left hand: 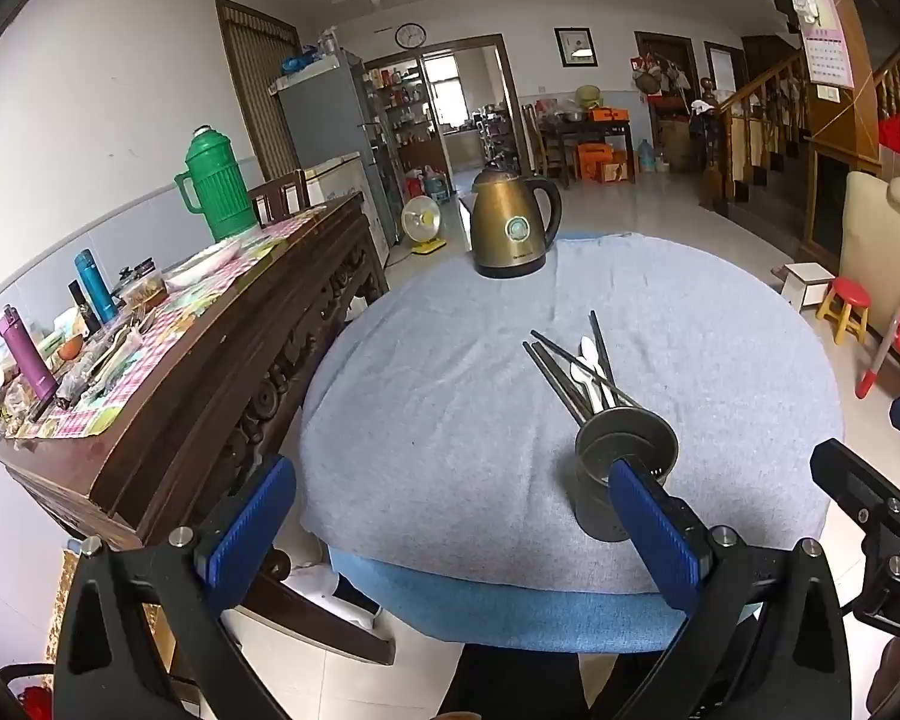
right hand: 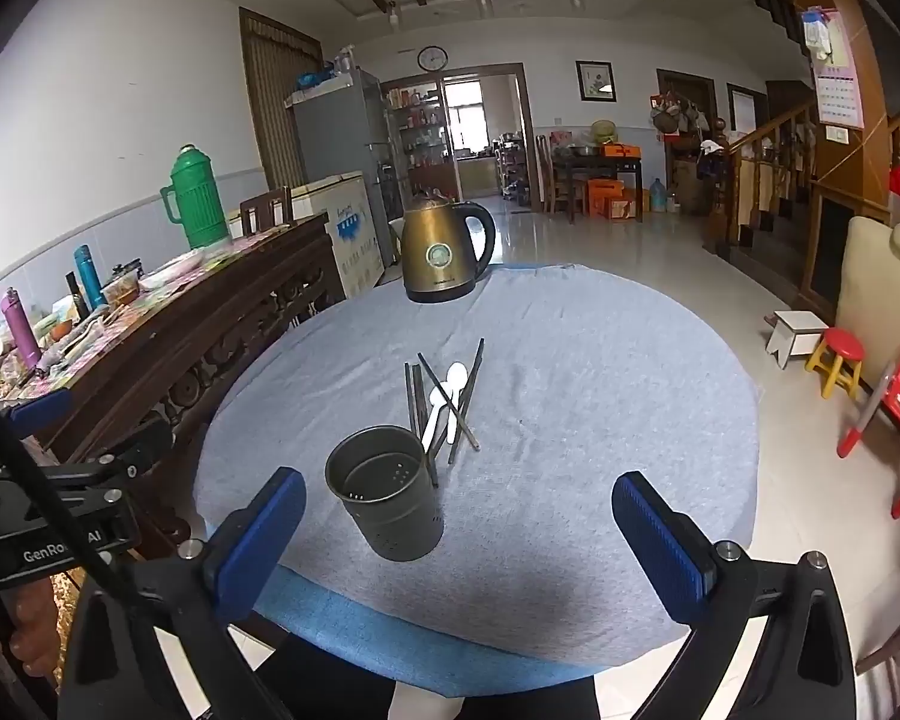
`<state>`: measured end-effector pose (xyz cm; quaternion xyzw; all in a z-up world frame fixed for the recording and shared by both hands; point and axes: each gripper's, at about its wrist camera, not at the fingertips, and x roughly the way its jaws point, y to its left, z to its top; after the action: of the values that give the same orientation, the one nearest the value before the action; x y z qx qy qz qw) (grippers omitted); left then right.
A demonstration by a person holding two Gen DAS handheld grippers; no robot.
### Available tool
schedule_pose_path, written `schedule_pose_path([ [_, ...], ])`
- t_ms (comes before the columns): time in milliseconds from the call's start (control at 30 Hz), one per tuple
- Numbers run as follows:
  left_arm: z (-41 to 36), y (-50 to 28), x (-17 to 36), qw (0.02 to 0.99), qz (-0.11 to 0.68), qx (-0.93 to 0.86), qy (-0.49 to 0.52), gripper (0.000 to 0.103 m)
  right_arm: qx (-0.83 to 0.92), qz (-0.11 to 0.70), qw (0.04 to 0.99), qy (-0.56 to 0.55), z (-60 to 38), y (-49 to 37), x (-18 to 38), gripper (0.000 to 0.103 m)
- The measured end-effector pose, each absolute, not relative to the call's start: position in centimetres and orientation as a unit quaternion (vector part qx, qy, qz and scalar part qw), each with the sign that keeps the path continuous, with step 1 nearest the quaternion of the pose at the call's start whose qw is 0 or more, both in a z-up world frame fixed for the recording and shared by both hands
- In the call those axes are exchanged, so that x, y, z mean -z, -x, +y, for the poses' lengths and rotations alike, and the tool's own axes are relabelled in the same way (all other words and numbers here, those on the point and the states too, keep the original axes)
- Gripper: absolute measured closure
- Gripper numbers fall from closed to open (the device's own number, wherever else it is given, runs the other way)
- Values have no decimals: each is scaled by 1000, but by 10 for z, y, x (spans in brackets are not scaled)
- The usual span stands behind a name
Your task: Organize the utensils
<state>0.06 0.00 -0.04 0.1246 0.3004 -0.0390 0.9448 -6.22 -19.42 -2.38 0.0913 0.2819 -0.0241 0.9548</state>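
Observation:
A dark metal utensil holder stands upright and empty on the grey cloth of the round table. Just behind it lie several dark chopsticks and two white spoons in a loose pile. In the left wrist view the holder sits behind my left gripper's right finger, with the chopsticks and spoons beyond it. My left gripper hangs open at the table's near edge, left of the holder. My right gripper is open too, with the holder just ahead between its fingers, untouched.
A brass-coloured electric kettle stands at the table's far side. A long wooden sideboard crowded with bottles and a green thermos runs along the left. Red and yellow stools stand on the floor at the right.

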Motion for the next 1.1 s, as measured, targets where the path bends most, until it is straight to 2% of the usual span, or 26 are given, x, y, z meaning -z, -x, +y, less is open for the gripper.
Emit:
schedule_pose_path([
  [867, 0, -24, 16, 939, 319, 39, -125, 0, 21, 299, 949, -95, -190, 41, 36, 0],
  [1100, 3, -34, 22, 929, 347, 41, -121, 0, 21, 307, 947, -94, -189, 32, 40, 0],
])
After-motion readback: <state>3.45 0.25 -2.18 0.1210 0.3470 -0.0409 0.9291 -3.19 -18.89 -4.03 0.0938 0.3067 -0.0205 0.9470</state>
